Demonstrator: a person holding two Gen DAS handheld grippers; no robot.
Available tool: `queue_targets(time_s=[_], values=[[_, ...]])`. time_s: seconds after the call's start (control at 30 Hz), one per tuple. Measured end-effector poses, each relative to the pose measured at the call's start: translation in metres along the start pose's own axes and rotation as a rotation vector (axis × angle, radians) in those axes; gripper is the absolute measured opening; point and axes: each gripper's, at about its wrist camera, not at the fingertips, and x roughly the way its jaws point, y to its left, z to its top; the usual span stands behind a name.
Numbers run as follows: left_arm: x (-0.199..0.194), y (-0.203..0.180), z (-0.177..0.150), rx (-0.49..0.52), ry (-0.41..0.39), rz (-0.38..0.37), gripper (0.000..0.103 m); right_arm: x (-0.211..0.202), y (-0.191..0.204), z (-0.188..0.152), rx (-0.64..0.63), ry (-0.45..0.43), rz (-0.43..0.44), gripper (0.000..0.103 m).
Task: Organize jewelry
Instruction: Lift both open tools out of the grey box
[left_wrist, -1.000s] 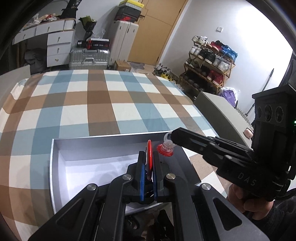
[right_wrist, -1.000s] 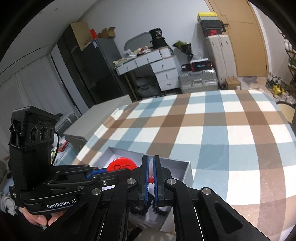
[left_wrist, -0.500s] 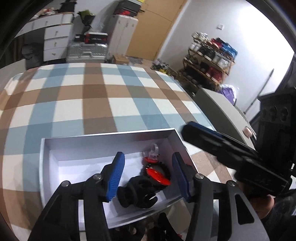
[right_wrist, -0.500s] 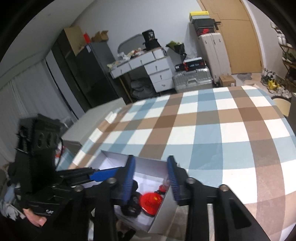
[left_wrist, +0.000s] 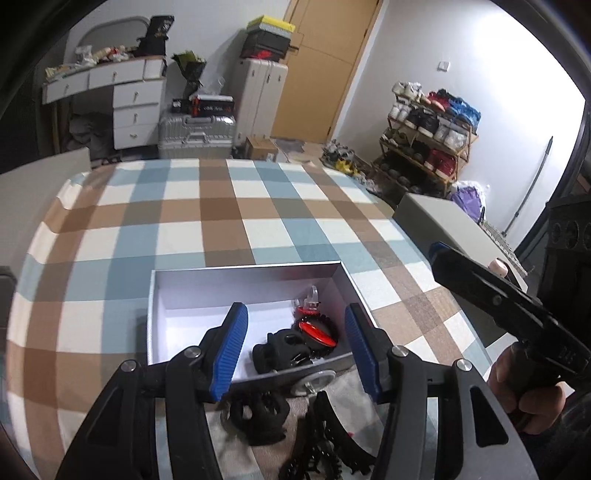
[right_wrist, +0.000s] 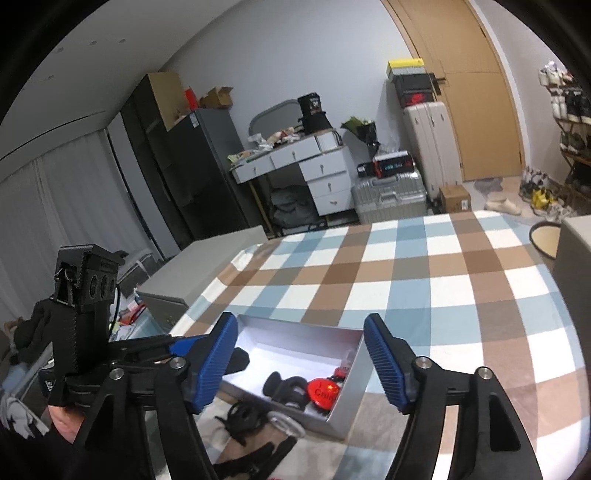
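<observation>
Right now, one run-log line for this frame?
left gripper: open, empty | right gripper: open, empty | white box: red badge, black hair tie inside | outside box: black hair claw, black scrunchie

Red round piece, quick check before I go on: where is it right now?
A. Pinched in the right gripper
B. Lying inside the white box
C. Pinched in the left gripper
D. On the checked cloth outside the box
B. The red round piece lies inside the white box beside a black hair tie, while the left gripper and right gripper are both open and empty.
</observation>
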Motion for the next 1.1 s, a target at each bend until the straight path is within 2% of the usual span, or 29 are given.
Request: queue_targets(time_s=[0.1, 0.2, 0.3, 0.4, 0.6, 0.8, 1.0, 1.1], values=[[-0.014, -0.004, -0.004, 0.014, -0.037, 0.037, 0.054, -0.012, 0.008, -0.001, -0.018, -0.019, -0.005, 0.080], [-0.026, -0.008, -0.008, 0.021, -0.076, 0.079, 0.070, -0.025, 0.016, -0.002, -0.034, -0.042, -0.010, 0.086], [-0.038, -0.009, -0.014, 0.018, -0.116, 0.113, 0.073, -0.037, 0.025, -0.005, -0.054, -0.044, 0.003, 0.087], [-0.047, -0.007, -0.019, 0.001, -0.145, 0.165, 0.082, -0.046, 0.034, -0.009, -0.079, -0.052, 0.000, 0.088], [-0.061, 0.005, -0.041, -0.070, -0.159, 0.196, 0.085, -0.060, 0.046, -0.029, -0.111, -0.060, 0.003, 0.096], [-0.064, 0.016, -0.076, -0.129, -0.132, 0.258, 0.092, -0.058, 0.042, -0.056, -0.098, 0.005, -0.009, 0.098], [-0.066, 0.017, -0.096, -0.117, -0.117, 0.260, 0.095, -0.049, 0.040, -0.085, -0.141, 0.087, -0.039, 0.098], [-0.065, 0.019, -0.103, -0.114, -0.102, 0.258, 0.095, -0.037, 0.037, -0.099, -0.183, 0.156, -0.080, 0.098]])
